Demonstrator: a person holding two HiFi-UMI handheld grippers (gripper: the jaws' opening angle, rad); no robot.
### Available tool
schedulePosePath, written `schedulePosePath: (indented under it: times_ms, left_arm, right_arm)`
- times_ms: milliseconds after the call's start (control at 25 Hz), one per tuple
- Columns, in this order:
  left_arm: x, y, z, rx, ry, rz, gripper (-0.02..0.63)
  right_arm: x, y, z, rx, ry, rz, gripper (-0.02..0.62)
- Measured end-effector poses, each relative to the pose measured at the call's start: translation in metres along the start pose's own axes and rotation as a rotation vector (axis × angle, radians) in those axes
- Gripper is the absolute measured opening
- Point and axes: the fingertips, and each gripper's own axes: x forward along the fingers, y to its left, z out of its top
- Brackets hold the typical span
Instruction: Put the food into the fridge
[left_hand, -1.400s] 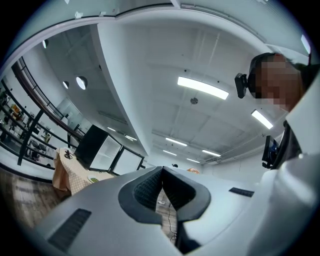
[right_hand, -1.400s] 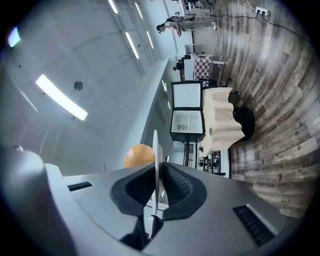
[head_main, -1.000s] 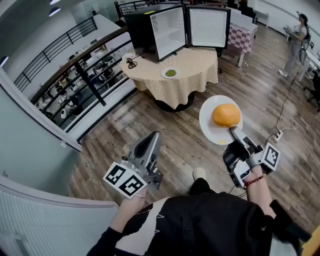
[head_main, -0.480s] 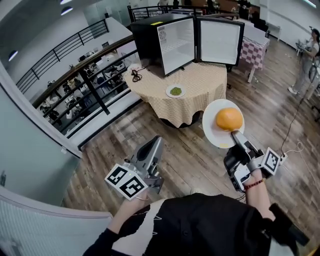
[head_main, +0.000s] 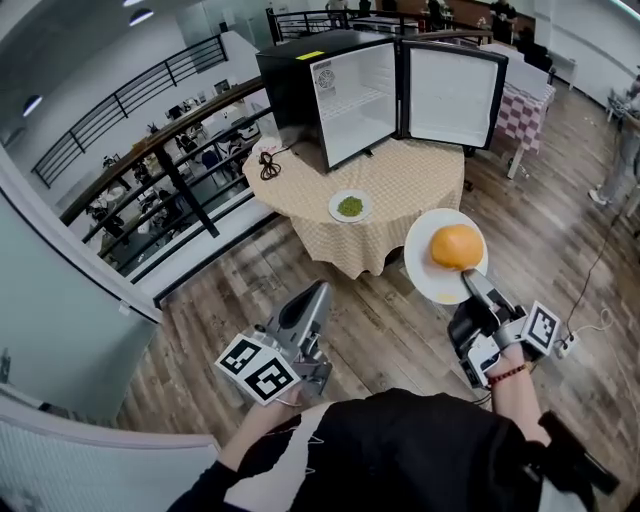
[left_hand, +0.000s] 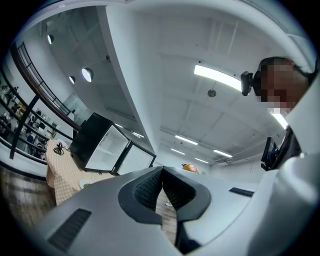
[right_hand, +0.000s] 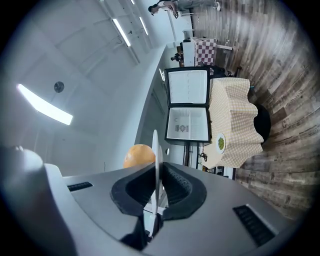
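right gripper view, gripper (right_hand: 158, 179) clamped on plate (head_main: 423, 262) rim

1. Grey-brown wooden planks are running across the whole floor (head_main: 380, 300), catching a soft sheen.
2. A round table (head_main: 420, 185) is standing mid-room, wearing a tan checked cloth that is hanging down all round.
3. A black railing (head_main: 170, 150) is running along the floor's left edge. Beyond it a lower level is showing, crowded with small clutter.
4. A pale curved wall (head_main: 60, 330) is sweeping round at the near left.
5. Behind, to the right, a second table (head_main: 527, 108) is sitting under a red-and-white checked cloth.
6. A white power strip (head_main: 568, 345) is lying on the boards at the right, with its cable trailing off.
7. Long strip lights (left_hand: 220, 77) are glowing on the white ceiling.
8. A person (head_main: 628, 150) is standing at the far right edge.
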Motion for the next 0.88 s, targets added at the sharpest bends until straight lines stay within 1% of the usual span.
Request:
schedulePosePath:
  times_ms: [200, 400, 640, 880]
  left_arm:
    - [0.044, 0.025, -0.003, -0.005, -0.002, 0.027, 0.012]
    - [0.074, 0.042, -0.007, 0.011, -0.002, 0.043, 0.012]
    - [0.094, 0.061, -0.012, -0.001, -0.001, 0.074, 0.012]
    - [0.112, 0.066, -0.020, -0.014, 0.007, 0.082, 0.012]
  right_arm:
    - [0.029, -0.025, 0.039, 0.016, 0.015, -0.032, 0.031]
    - [0.047, -0.045, 0.070, 0.023, 0.016, -0.042, 0.031]
    - [0.063, -0.063, 0.088, 0.042, 0.033, -0.052, 0.031]
    - [0.066, -0.076, 0.104, 0.051, 0.039, -0.080, 0.032]
